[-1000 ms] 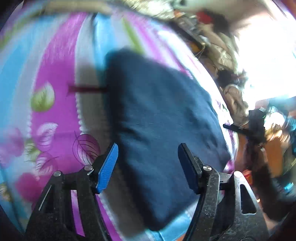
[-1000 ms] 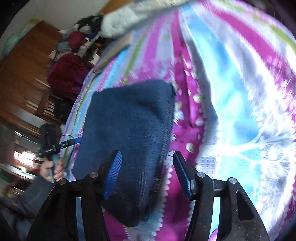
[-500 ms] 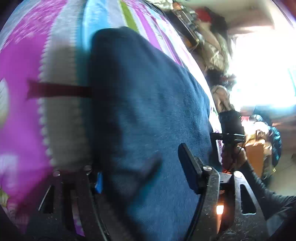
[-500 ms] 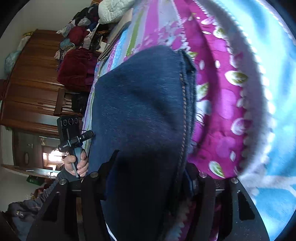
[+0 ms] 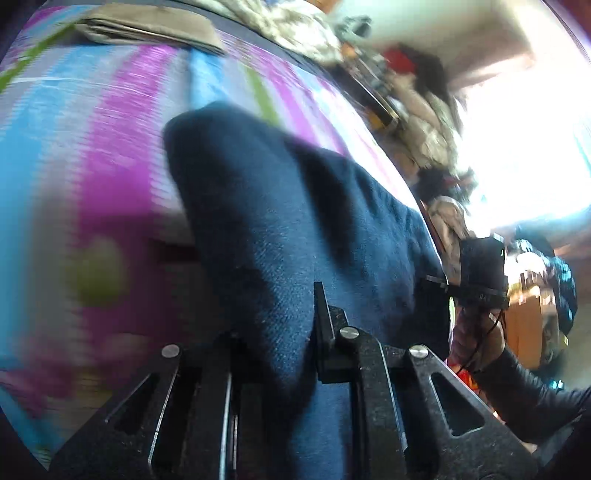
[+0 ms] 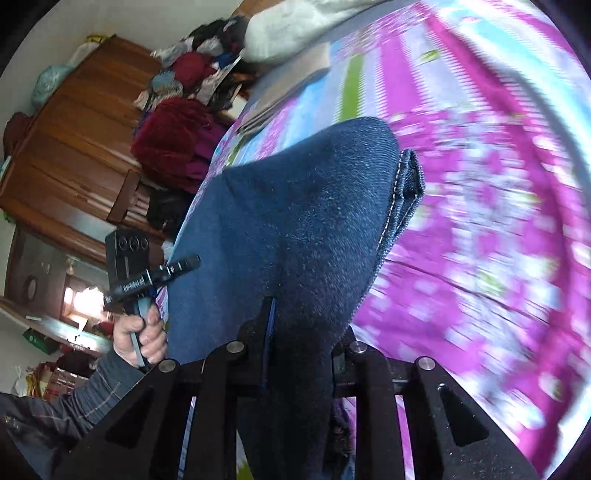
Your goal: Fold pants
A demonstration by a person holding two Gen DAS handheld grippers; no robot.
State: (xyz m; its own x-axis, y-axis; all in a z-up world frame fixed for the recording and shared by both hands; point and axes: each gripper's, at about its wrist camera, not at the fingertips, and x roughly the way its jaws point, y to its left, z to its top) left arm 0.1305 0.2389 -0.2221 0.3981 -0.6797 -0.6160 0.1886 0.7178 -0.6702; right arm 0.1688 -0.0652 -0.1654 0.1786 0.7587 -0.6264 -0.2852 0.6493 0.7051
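Observation:
Dark blue denim pants (image 5: 295, 229), folded into a thick stack, rise off a bright striped floral bedspread (image 5: 92, 147). My left gripper (image 5: 275, 325) is shut on the near edge of the pants, the cloth bunched between its black fingers. In the right wrist view the same pants (image 6: 295, 221) show a stitched seam edge on the right. My right gripper (image 6: 301, 332) is shut on their near edge too, with denim draped over the fingers. The other gripper (image 6: 147, 280) and the hand holding it appear at the left.
A wooden wardrobe (image 6: 74, 140) stands beyond the bed with a heap of clothes (image 6: 177, 147) beside it. A folded tan cloth (image 5: 147, 29) lies at the bed's far end. The pink bedspread (image 6: 480, 240) spreads out to the right. A bright window (image 5: 524, 147) glares.
Both grippers went from open over the pants to shut on their near edge. The pants now lift off the bedspread, which blurs with the motion.

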